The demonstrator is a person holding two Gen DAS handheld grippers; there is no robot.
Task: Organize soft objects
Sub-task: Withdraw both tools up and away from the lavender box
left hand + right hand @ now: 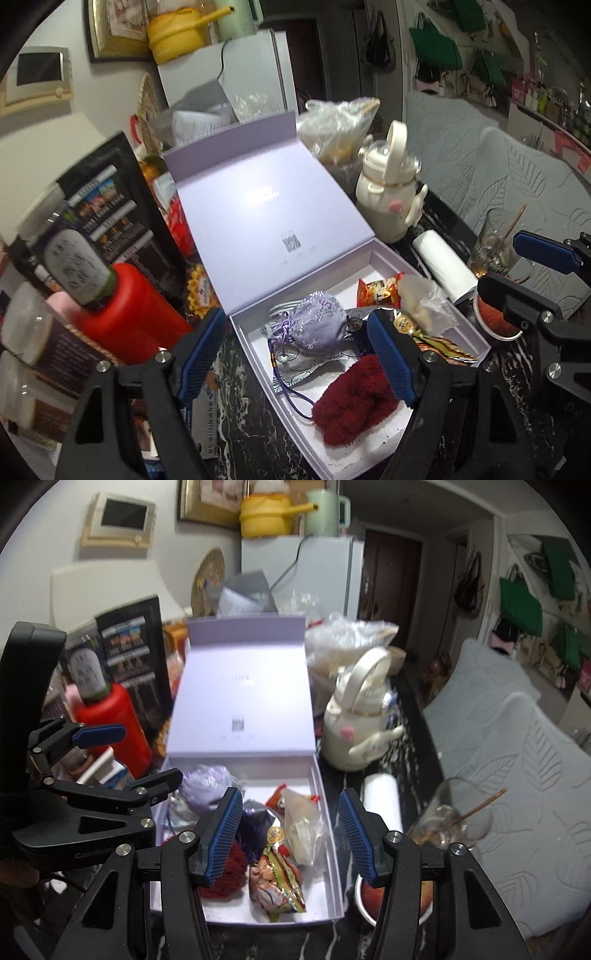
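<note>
Left wrist: left tongs (pixel 295 354) wide, empty, above lavender box (pixel 476 341); lilac pouch (pixel 317 325) and red fluffy piece (pixel 354 398) inside. Right wrist: right tongs (pixel 291 834) apart, empty, over snack packets (pixel 277 882) in box on dark worktop (pixel 325 943).

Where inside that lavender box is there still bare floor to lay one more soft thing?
The box has bare white floor along its far end, beneath the raised lid and behind the lavender pouch, and at its near corner below the red fluffy piece. The middle and right side are crowded with snack packets and a plastic bag.
</note>
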